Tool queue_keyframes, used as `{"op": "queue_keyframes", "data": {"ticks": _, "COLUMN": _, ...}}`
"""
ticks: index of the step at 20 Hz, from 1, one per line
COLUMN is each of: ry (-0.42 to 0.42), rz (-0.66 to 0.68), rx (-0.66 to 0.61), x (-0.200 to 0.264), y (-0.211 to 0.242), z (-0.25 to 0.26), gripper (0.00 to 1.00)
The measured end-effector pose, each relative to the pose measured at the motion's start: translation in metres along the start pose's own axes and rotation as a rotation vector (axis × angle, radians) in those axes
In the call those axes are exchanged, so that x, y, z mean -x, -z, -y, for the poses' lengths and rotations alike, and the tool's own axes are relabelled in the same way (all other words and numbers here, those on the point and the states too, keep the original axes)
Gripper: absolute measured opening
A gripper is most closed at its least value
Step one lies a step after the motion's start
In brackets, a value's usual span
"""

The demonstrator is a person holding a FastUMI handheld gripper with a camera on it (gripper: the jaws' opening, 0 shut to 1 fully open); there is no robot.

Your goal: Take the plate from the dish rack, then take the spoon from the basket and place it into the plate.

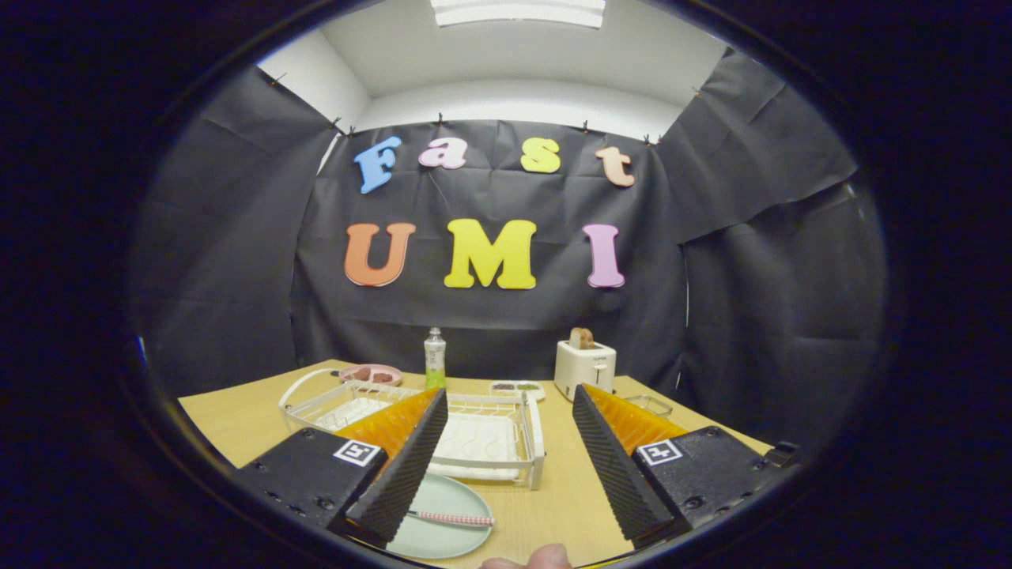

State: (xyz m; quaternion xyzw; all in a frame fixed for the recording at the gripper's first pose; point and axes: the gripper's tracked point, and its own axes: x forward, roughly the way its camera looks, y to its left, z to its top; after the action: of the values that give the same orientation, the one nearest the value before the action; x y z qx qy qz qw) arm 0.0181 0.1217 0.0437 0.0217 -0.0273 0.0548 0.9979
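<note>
1. Hovering above the near edge of the tabletop, the gripper is holding its fingers spread wide apart, pinching nothing.
2. The plate is lying flat on the tabletop near the front edge, partly under the left finger.
3. The spoon is resting across the plate, its handle pointing toward the gap between the fingers.
4. The dish rack is sitting just beyond the plate, between and ahead of the fingers, toward the middle of the tabletop.
5. A bottle is standing behind the rack near the far edge.
6. A toaster with bread in its slot is standing near the far right corner.
7. A pink dish holding food is sitting at the far left, beside the rack.
8. A small tray is lying between the bottle and the toaster.
9. A fingertip is showing at the near edge, below the gripper.
</note>
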Motion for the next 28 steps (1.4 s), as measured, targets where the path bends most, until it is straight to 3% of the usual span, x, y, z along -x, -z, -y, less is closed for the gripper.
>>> {"op": "queue_keyframes", "data": {"ticks": 28, "ry": 0.013, "rz": 0.02, "rx": -0.026, "x": 0.017, "y": -0.012, "z": 0.009, "gripper": 1.0}}
